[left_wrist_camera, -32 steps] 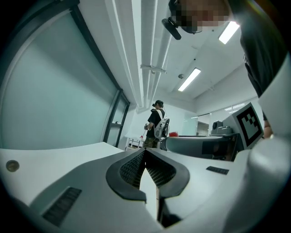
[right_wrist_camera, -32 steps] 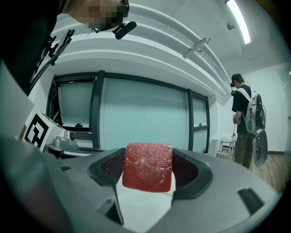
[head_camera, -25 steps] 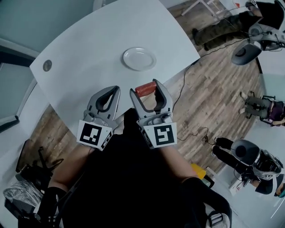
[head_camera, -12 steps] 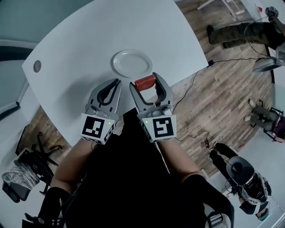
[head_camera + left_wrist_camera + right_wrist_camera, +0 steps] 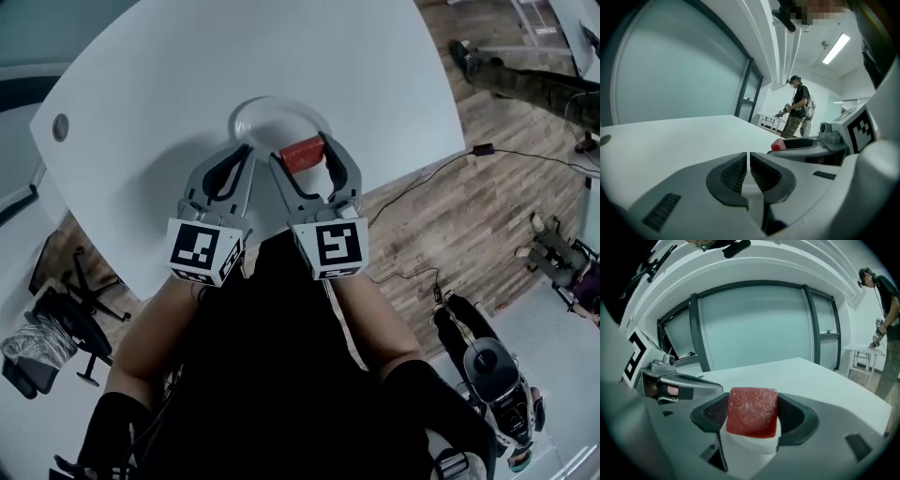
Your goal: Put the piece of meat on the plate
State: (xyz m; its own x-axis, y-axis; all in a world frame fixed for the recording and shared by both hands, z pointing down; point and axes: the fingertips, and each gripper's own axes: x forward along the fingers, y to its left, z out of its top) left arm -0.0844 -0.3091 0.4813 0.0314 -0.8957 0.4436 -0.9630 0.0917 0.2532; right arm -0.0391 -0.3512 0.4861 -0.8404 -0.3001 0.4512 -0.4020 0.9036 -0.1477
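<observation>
I'm holding the right gripper (image 5: 302, 148) over the near rim of the white plate (image 5: 267, 112), its jaws clamping the red piece of meat (image 5: 302, 156) above the white table (image 5: 169, 75). My left gripper (image 5: 242, 157) is hovering just beside it, jaws together, carrying nothing.
</observation>
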